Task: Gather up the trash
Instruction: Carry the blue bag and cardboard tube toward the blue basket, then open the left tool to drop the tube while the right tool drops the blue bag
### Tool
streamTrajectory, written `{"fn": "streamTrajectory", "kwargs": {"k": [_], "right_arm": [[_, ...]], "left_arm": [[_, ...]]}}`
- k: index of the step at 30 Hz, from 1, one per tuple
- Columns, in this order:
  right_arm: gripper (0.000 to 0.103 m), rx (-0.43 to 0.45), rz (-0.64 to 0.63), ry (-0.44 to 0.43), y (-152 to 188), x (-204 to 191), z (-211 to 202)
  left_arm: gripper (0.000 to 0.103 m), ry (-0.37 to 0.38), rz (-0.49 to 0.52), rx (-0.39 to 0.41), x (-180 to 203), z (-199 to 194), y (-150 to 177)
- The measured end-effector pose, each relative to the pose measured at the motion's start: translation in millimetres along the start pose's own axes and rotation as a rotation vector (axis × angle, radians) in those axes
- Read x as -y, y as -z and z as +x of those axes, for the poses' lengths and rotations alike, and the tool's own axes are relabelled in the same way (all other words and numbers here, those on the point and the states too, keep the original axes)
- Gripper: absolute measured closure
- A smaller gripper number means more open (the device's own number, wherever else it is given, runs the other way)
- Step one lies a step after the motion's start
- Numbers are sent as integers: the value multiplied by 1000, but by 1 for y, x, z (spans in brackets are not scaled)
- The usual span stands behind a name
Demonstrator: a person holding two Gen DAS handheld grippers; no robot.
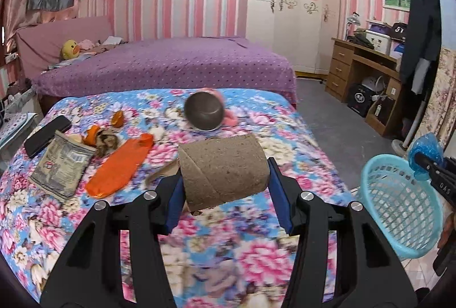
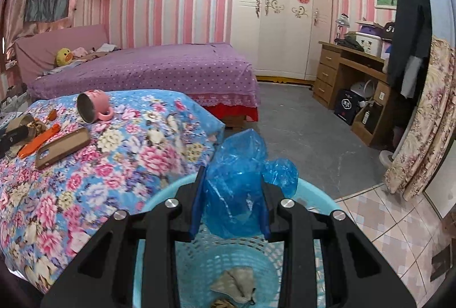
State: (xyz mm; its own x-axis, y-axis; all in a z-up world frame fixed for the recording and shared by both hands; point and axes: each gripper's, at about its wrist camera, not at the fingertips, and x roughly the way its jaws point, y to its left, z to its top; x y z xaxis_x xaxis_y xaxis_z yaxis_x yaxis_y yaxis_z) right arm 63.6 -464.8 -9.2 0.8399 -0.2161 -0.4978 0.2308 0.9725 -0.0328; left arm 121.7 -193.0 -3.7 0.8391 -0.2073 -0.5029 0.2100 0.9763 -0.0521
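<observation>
My left gripper is shut on a brown cardboard roll, its blue pads pressing both ends, just above the floral bedspread. On the bed to the left lie an orange wrapper, a crumpled snack packet and orange peels. My right gripper is shut on a crumpled blue plastic bag and holds it over a light-blue mesh basket. Crumpled paper lies in the basket's bottom. In the left wrist view the basket stands off the bed's right side.
A pink mug lies on its side on the bedspread, with a black phone and a brown phone case nearby. Behind is a purple bed. A wooden desk and a wardrobe line the far wall.
</observation>
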Motion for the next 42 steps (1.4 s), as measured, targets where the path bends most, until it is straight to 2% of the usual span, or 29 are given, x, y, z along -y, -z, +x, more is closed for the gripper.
{"fn": "streamTrajectory", "kwargs": {"k": [3, 7, 18, 27, 29, 31, 34, 39, 42], "right_arm": [[71, 3, 18, 10, 3, 13, -1], [71, 10, 28, 21, 6, 26, -5], [71, 11, 46, 68, 16, 65, -17], [71, 7, 107, 99, 29, 97, -22], [71, 9, 113, 101, 30, 100, -22], [71, 9, 117, 102, 31, 101, -22], [71, 10, 118, 101, 31, 101, -22], [71, 10, 114, 95, 32, 98, -21], [71, 17, 125, 89, 30, 93, -21]], "left_arm": [[51, 45, -10, -14, 19, 0, 1], [51, 68, 32, -17, 47, 3, 4], [51, 211, 114, -73, 138, 22, 21], [51, 293, 177, -88, 208, 24, 30], [49, 310, 183, -99, 213, 24, 30], [30, 294, 190, -99, 215, 24, 28], [19, 266, 184, -69, 206, 21, 23], [10, 199, 173, -37, 181, 21, 15], [9, 165, 165, -29, 165, 22, 12]]}}
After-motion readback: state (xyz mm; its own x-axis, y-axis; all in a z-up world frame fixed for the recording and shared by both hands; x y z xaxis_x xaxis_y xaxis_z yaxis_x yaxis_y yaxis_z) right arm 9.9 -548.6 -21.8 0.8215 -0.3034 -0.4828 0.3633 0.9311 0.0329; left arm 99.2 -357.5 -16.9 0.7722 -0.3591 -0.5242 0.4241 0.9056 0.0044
